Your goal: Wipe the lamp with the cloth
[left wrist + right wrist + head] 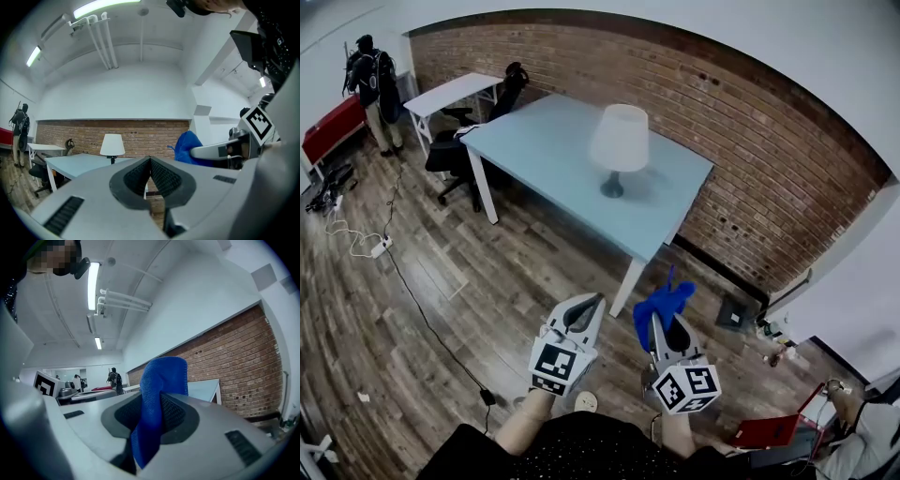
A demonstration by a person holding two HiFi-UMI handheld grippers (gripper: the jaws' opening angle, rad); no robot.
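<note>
Closest to the head camera, the left hand-held gripper and the right hand-held gripper hover side by side over the wooden floor, both aimed toward the bench. Seen in its own view, the left hand-held gripper has its two ribbed pads pressed together at the tips with nothing between them. The right hand-held gripper is clamped on a blue cloth: the fabric is pinched between the pads, a rounded fold stands up above the jaws and a tail hangs down below them.

Well beyond both grippers, the lamp stands upright on the pale blue bench, near the long edge that faces the brick wall. It has a white shade and a dark stem and base, and neither gripper nor the cloth touches it.

A black office chair sits at the far left end of the bench, with a white desk behind it. Farther off in the left corner stands a person in dark clothes. A thin cable trails across the floor
</note>
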